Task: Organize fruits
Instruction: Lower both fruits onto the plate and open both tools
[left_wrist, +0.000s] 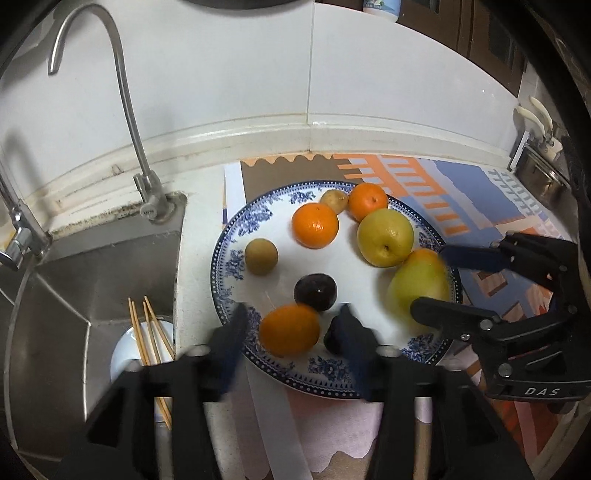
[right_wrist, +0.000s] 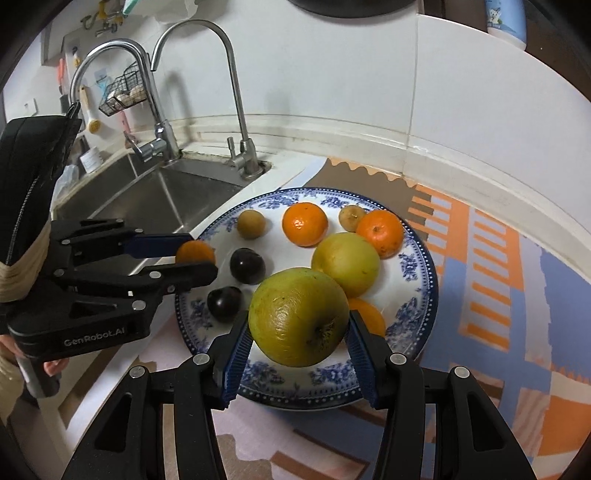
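A blue-and-white plate (left_wrist: 236, 229) (right_wrist: 424, 266) holds several fruits: oranges (left_wrist: 315, 225), a yellow-green pear (left_wrist: 385, 236), small brown fruits (left_wrist: 261, 256) and dark plums (left_wrist: 315, 291). My left gripper (left_wrist: 291, 328) (right_wrist: 195, 254) has its jaws around an orange (left_wrist: 289, 329) (right_wrist: 195, 252) at the plate's near-left rim; contact is unclear. My right gripper (right_wrist: 299, 336) (left_wrist: 432, 280) is shut on a large green-yellow pear (right_wrist: 298, 315) (left_wrist: 419, 282), held just above the plate's right side. A second plum (right_wrist: 224, 303) lies beside the left gripper.
A steel sink (left_wrist: 74, 280) with two faucets (left_wrist: 125, 99) lies left of the plate; a bowl with chopsticks (left_wrist: 147, 339) sits in it. A patterned mat (left_wrist: 480, 199) lies under the plate. The white tiled wall (left_wrist: 332, 74) is behind.
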